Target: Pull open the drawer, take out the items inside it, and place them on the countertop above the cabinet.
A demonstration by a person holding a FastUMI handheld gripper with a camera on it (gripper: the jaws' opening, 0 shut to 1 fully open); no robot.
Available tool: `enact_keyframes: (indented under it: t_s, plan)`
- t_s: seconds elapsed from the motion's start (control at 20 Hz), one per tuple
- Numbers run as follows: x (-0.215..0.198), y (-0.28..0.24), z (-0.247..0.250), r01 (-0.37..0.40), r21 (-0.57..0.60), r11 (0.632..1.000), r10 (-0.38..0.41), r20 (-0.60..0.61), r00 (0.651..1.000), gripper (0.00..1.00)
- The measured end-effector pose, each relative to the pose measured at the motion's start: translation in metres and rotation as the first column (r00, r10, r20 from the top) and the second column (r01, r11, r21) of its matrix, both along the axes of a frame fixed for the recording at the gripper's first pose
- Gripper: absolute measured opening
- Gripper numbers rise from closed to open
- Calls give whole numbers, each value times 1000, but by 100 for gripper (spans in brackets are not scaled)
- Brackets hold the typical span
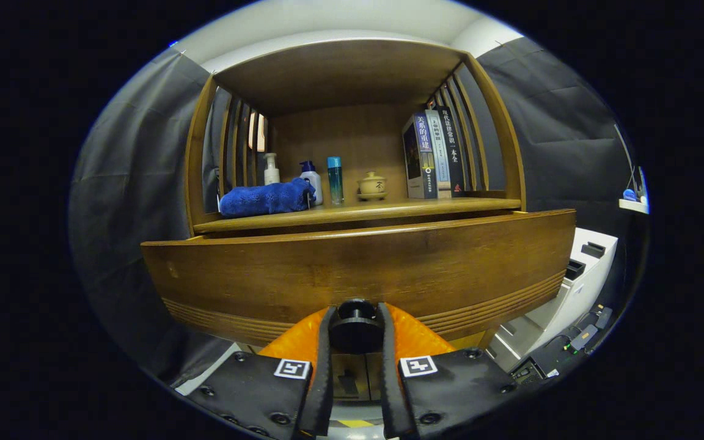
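Wooden cabinet against black cloth booth wall, slatted sides, open niche above. Table edge carries blue towel, bottles, small pot, upright books; bare strip between pot and books. Drawer front smooth grained wood, ribbed lower band, standing proud of cabinet. Gripper jaws clenched on round black knob. Orange finger backing behind.

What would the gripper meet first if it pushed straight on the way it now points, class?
The gripper is already shut on the black knob, both fingers pressing its sides. Straight on, the drawer front lies right behind the knob, so it would most likely push the drawer inward. How far out the drawer stands is unclear.
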State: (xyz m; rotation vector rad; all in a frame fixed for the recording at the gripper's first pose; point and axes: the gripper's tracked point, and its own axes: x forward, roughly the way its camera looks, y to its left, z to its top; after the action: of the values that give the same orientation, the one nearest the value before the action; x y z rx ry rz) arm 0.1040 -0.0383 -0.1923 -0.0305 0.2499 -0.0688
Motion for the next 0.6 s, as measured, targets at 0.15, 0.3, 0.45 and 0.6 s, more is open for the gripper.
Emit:
enact_keyframes:
  t_s: [0.15,0.3,0.45,0.6]
  plan:
    - [-18,2,0,-7,-14,1000,7,-8,1000,40]
    - [-33,4,-1,1,12,1000,-1,-20,1000,40]
    - [-49,8,-4,-3,18,1000,4,-56,998,40]
    - [-66,12,-3,-9,27,1000,11,-73,997,40]
